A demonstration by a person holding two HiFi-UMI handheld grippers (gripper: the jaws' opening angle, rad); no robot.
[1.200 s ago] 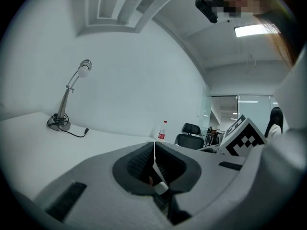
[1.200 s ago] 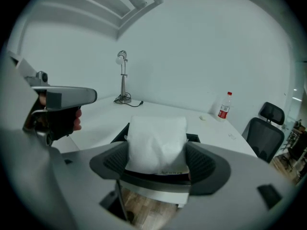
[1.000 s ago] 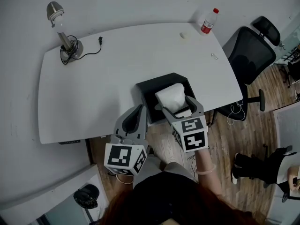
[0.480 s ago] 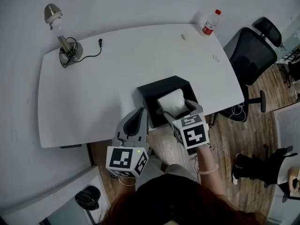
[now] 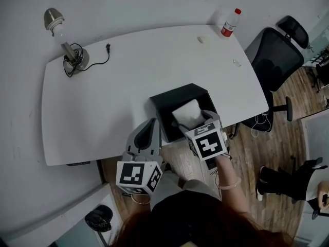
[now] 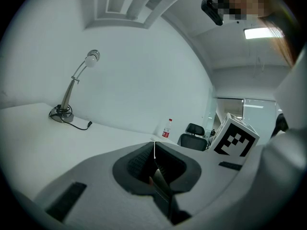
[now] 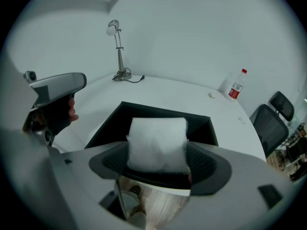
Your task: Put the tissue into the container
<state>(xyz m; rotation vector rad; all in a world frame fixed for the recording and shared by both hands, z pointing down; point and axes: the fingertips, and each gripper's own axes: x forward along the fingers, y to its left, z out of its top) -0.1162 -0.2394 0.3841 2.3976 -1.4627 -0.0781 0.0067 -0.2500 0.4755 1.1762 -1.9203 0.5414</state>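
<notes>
White tissue pack held over the black box at the desk's near edge.

Head view: the right hand-held gripper (image 5: 197, 119) clamps the soft white rectangular tissue pack (image 5: 187, 112) above the near half of the open black square container (image 5: 175, 90) on the white desk (image 5: 123, 81). The left hand-held gripper (image 5: 150, 126) hangs just beside the container's left wall. Left gripper view: its jaws are pressed together, empty. Right gripper view: the pack fills the jaw gap, and its longer side seems to point forward toward the far wall. The container lies just below and ahead.
</notes>
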